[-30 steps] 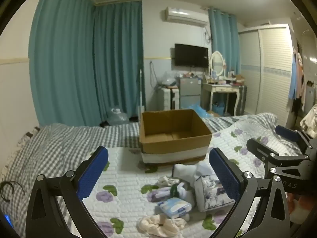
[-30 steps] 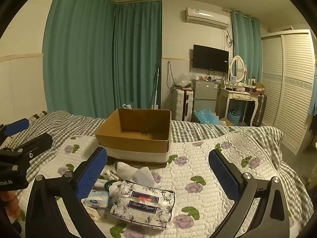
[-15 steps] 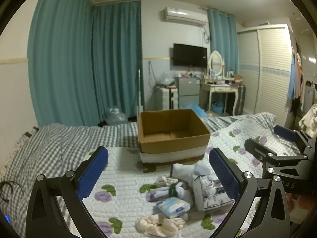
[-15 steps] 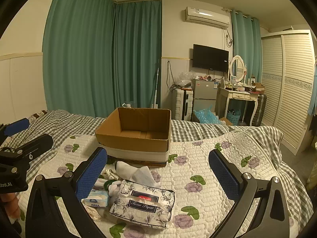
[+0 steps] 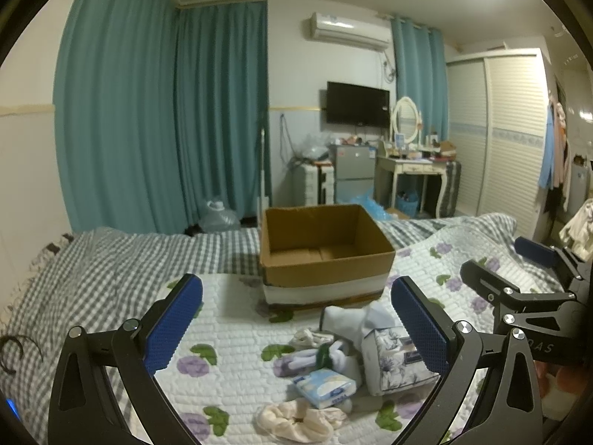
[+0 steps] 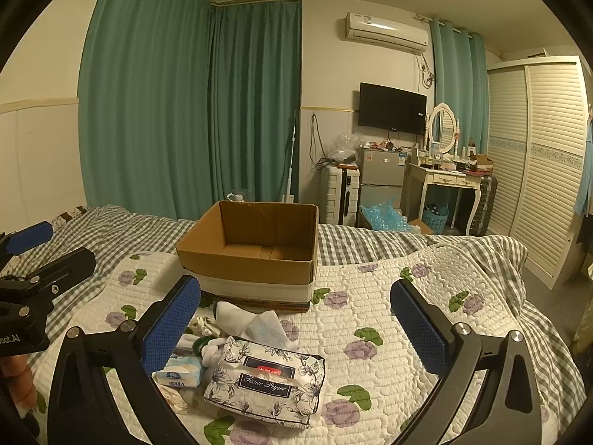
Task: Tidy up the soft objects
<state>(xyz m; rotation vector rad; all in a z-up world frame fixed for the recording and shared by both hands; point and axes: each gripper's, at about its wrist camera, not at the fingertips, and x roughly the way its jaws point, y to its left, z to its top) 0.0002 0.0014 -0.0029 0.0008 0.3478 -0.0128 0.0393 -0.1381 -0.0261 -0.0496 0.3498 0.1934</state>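
Both grippers – left gripper (image 5: 296, 319), right gripper (image 6: 295, 320) – are held released; the tissue pack (image 6: 265, 382) below could be squashed if clamped hard.

Left tongs (image 5: 296, 319) spread wide, holding nothing, above the quilted bed (image 5: 229, 345). Open cardboard box (image 5: 326, 256) sits beyond them. Nearer, a pile: white socks (image 5: 352, 320), floral tissue pack (image 5: 393, 359), small blue tissue packet (image 5: 326, 387), pink scrunchie (image 5: 292, 422). Right tongs (image 5: 519, 274) at right edge.
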